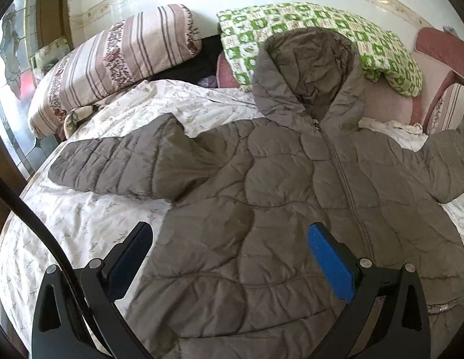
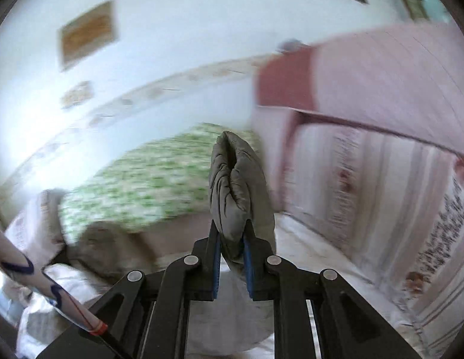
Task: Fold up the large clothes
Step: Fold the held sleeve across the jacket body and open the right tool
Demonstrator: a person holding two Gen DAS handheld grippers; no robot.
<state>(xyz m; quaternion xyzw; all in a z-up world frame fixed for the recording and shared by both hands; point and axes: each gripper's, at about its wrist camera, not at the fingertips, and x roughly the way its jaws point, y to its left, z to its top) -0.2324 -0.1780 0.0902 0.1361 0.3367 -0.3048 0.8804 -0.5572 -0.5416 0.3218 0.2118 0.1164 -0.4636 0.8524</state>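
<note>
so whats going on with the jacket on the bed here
A person with a claw in each hand is starting to fold a grey quilted hooded jacket spread front-up on a bed with a white floral sheet. The right claw is shut on a bunched piece of the jacket's fabric, raised off the bed. The left claw is open above the lower part of the jacket, gripping nothing.

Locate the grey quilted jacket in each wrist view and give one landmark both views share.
Left wrist: the jacket lies spread across the centre on the bed, hood at the top.
Right wrist: a bunched part of the jacket stands at centre, clamped in the right gripper.
Shared landmark: the green checked blanket, behind the jacket in both.
</note>
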